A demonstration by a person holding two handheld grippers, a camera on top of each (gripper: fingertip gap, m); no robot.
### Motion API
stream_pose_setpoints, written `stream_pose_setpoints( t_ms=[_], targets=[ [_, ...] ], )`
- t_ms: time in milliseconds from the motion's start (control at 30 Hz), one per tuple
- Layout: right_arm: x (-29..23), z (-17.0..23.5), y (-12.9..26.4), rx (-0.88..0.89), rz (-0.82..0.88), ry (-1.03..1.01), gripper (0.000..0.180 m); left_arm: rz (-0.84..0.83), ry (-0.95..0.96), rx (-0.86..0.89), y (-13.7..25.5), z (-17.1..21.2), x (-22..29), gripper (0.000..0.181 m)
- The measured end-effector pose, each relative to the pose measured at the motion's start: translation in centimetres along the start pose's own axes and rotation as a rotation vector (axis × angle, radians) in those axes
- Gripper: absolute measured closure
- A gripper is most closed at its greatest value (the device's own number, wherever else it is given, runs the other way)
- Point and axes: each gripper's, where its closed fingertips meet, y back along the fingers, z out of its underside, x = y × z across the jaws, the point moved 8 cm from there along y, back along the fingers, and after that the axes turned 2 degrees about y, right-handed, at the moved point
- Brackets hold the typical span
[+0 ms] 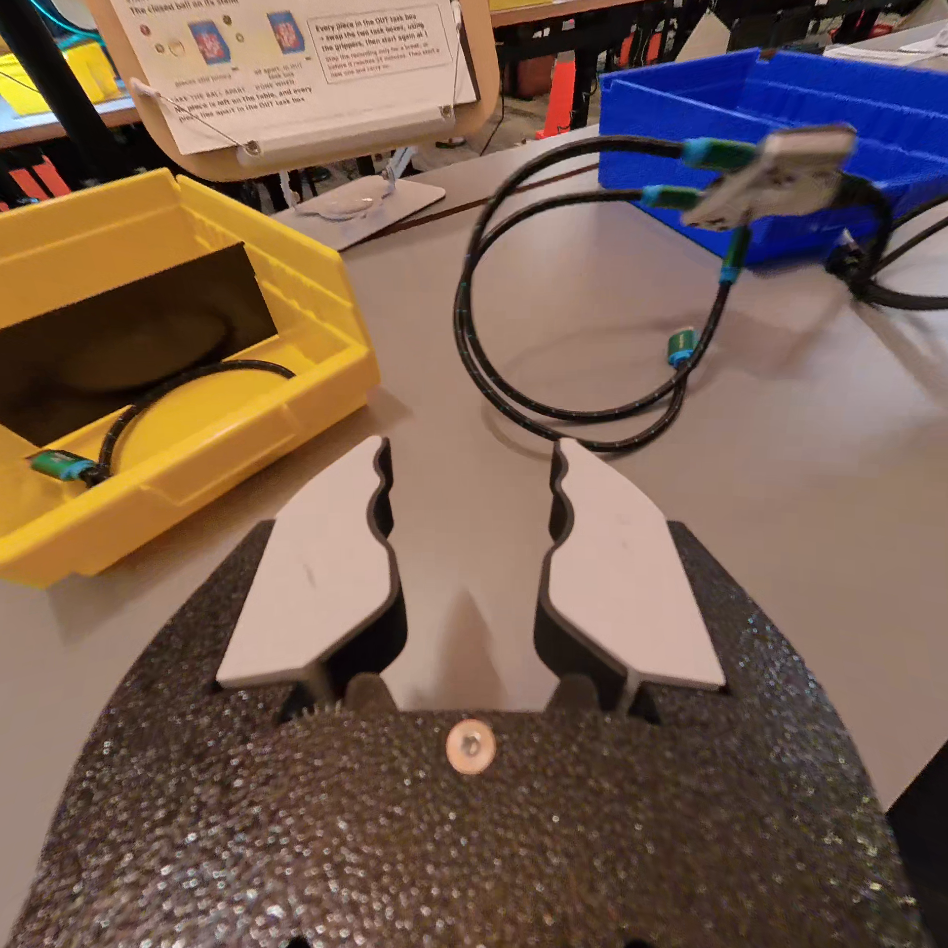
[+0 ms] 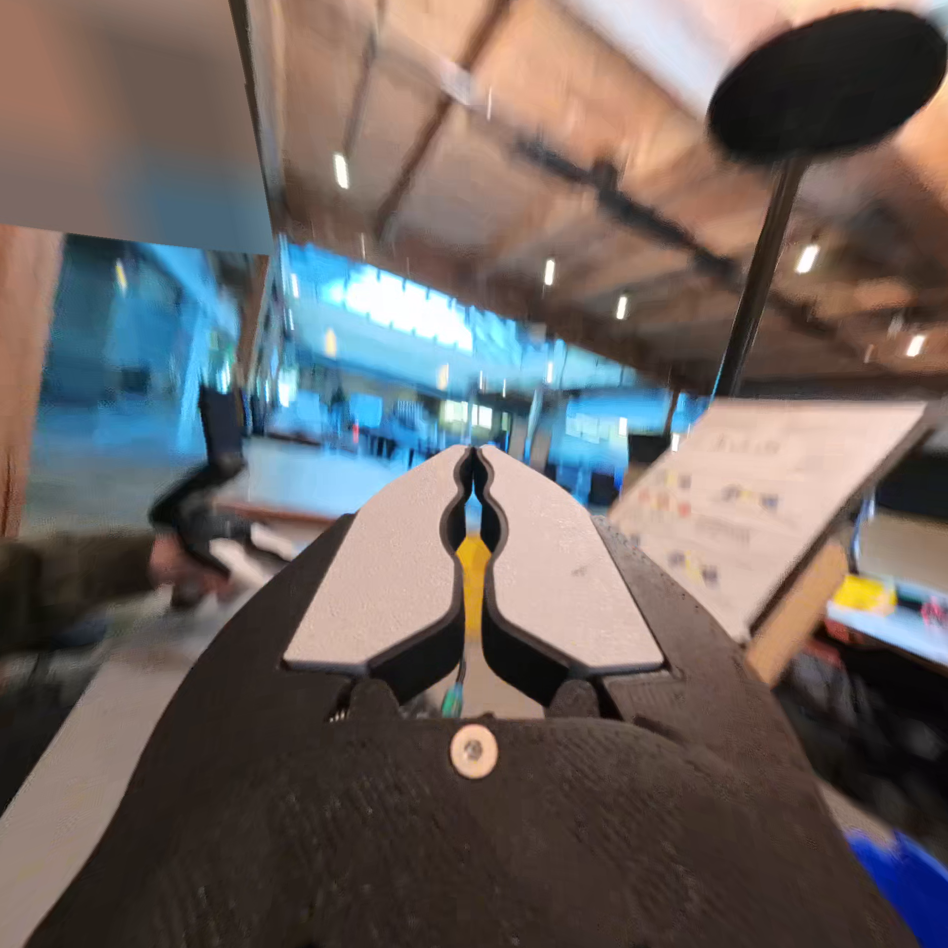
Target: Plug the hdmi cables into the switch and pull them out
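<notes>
In the left wrist view, my left gripper (image 1: 470, 446) is open and empty, low over the grey table (image 1: 564, 318). A silver switch (image 1: 769, 174) shows blurred above the table at the upper right, in front of a blue bin, with green-ended HDMI cables (image 1: 718, 154) plugged into it. What holds it up is hidden. The black braided cables loop (image 1: 513, 390) on the table ahead of my fingers, and one loose green plug (image 1: 681, 346) lies there. My right gripper (image 2: 473, 450) is shut, tilted up toward the room, with nothing between its tips. A green plug (image 2: 451, 703) shows below its fingers.
A yellow bin (image 1: 308, 287) at the left holds another cable with a green plug (image 1: 61, 464). A blue bin (image 1: 718, 102) stands at the back right. An instruction board (image 1: 308, 77) on a stand is behind. In the right wrist view, a hand with the other gripper (image 2: 205, 513) is at the left.
</notes>
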Motion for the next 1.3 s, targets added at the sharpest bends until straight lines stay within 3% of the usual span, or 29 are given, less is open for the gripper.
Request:
stream_pose_setpoints(
  t_ms=[100, 133, 200, 267, 333, 433, 667, 800, 867, 1000, 1167, 1300],
  targets=[
    [-0.1, 2.0, -0.2, -0.422, -0.09, -0.089, 0.178, 0.039, -0.012, -0.032, -0.6, 0.9, 0.8, 0.121],
    [-0.6, 2.8, -0.1, -0.526, -0.11, -0.079, 0.169, 0.049, -0.027, -0.044, -0.7, 1.3, 1.1, 0.121],
    [-0.9, 5.2, 0.1, -0.72, -0.031, -0.004, 0.159, 0.067, -0.069, -0.078, -1.2, 2.0, 1.5, 0.121],
    [-0.9, 8.2, 0.0, -0.914, 0.074, -0.078, 0.149, 0.076, -0.088, -0.129, -1.8, 2.3, 1.6, 0.121],
    [-1.4, 10.7, -0.1, -1.008, 0.137, -0.172, 0.135, 0.083, -0.114, -0.138, -2.3, 2.2, 1.9, 0.12],
    [-1.2, 12.1, -1.0, -1.005, 0.249, -0.047, 0.139, 0.125, -0.144, -0.186, -3.0, 2.4, 2.3, 0.12],
    [0.5, 16.7, -6.7, -1.411, 0.091, 0.106, 0.127, 0.147, -0.114, -0.242, -3.5, 2.6, 2.1, 0.121],
    [1.9, 21.6, -7.4, -1.747, -0.005, 0.203, 0.12, 0.149, -0.077, -0.213, -3.3, 2.5, 1.7, 0.126],
    [1.4, 22.9, -7.4, -1.865, -0.077, 0.139, 0.129, 0.156, -0.067, -0.209, -3.2, 2.5, 1.7, 0.126],
    [1.5, 24.2, -7.5, -1.969, -0.156, 0.205, 0.133, 0.182, -0.073, -0.196, -3.1, 2.4, 1.8, 0.127],
    [1.4, 23.6, -9.6, -1.871, -0.193, 0.162, 0.134, 0.235, -0.039, -0.22, -3.3, 2.5, 1.7, 0.128],
    [2.0, 25.8, -10.1, -1.828, -0.11, 0.061, 0.133, 0.263, -0.018, -0.217, -3.2, 2.5, 1.6, 0.13]
  ],
)
